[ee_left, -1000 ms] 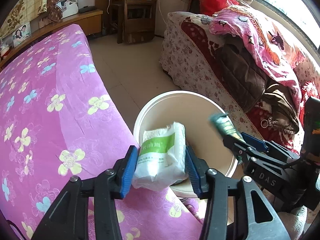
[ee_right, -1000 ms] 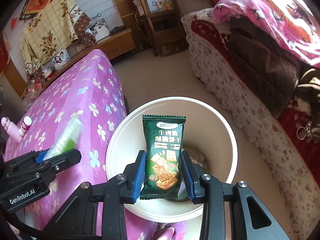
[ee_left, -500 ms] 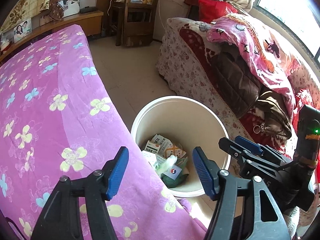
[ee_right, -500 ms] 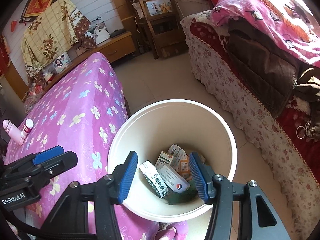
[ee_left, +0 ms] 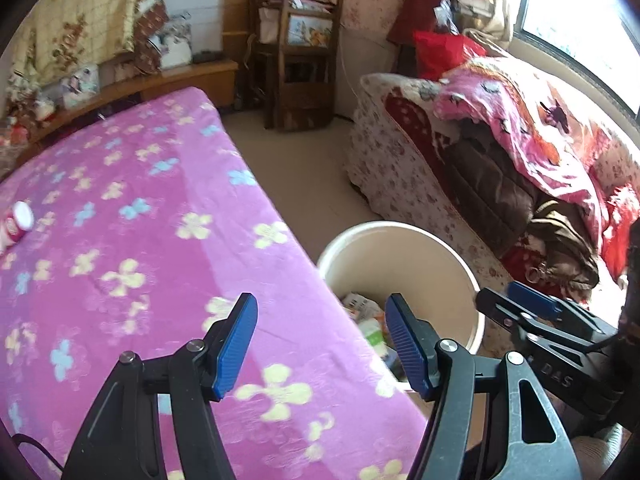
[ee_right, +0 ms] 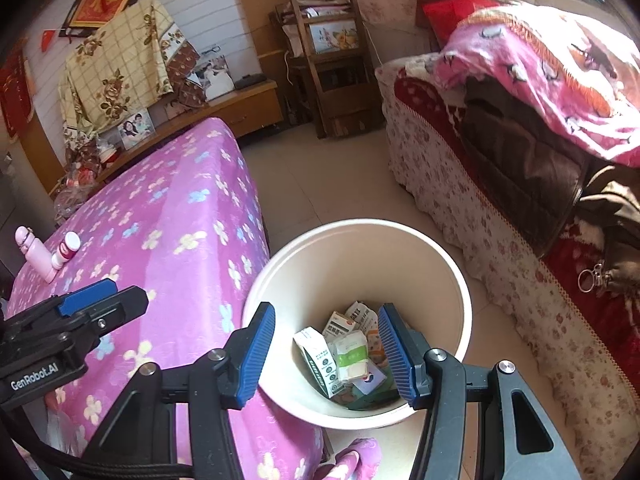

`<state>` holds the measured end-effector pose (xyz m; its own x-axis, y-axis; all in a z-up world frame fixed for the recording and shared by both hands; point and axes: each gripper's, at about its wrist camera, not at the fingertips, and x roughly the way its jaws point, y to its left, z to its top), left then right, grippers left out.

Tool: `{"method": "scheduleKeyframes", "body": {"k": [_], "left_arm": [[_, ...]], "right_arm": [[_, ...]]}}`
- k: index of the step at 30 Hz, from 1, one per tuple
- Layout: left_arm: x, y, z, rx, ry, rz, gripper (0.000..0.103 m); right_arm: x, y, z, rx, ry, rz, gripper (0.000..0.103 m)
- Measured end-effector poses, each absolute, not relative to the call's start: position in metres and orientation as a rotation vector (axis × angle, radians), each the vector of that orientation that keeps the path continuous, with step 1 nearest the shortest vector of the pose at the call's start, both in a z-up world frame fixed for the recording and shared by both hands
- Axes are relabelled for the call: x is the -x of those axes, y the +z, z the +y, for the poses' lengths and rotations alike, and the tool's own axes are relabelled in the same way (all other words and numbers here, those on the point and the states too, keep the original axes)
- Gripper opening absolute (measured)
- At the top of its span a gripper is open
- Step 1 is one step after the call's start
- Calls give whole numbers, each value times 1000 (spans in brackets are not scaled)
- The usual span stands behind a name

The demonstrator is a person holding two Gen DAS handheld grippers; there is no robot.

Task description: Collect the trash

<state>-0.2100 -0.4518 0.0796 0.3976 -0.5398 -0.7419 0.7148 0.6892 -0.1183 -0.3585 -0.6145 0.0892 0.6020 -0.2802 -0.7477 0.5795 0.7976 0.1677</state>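
Both packets have dropped into the one bucket [ee_right: 460,280]; two grippers [ee_left: 320,346] [ee_right: 326,354] gape wide, empty.

A bed [ee_right: 176,216] with a pink flower cover sits on the left. The floor [ee_right: 320,184] is pale tile. A sofa [ee_right: 480,208] with piled blankets is on the right, under a bright window [ee_left: 580,12]. A wooden chair [ee_right: 332,64] and a low cabinet [ee_right: 240,108] stand by the white wall.
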Motion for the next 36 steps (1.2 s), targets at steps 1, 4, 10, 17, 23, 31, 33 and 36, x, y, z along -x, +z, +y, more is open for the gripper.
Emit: {"method": "scheduleKeyframes", "body": {"k": [1,4,10,17,23,31,33,36], "left_arm": [[211,83,-446,-234,-791,823,67],[213,93,-431,-207,-783,795,67],[222,116,-399,-178,-735,708,68],[242,145,-366,-167,-694,566,79],[259,162,-343,-136,-690,470,86],[271,180,-323,-93,-694,415,88],[273,183,-322,-93,-693,406,88],[277,185,-320,-90,-702,394,88]], "right_arm": [[360,94,-609,-413,-519,767,61],[364,105,-596,-385,-541,736,62],[371,131,-571,-354,-565,678,64],[381,160,-541,-304,-573,593,68],[391,179,-524,-287,-575,535,78],[408,207,-504,-219,-602,454,85],[412,212,-501,-208,-603,441,85],[419,218,-497,-204,-604,421,85]]}}
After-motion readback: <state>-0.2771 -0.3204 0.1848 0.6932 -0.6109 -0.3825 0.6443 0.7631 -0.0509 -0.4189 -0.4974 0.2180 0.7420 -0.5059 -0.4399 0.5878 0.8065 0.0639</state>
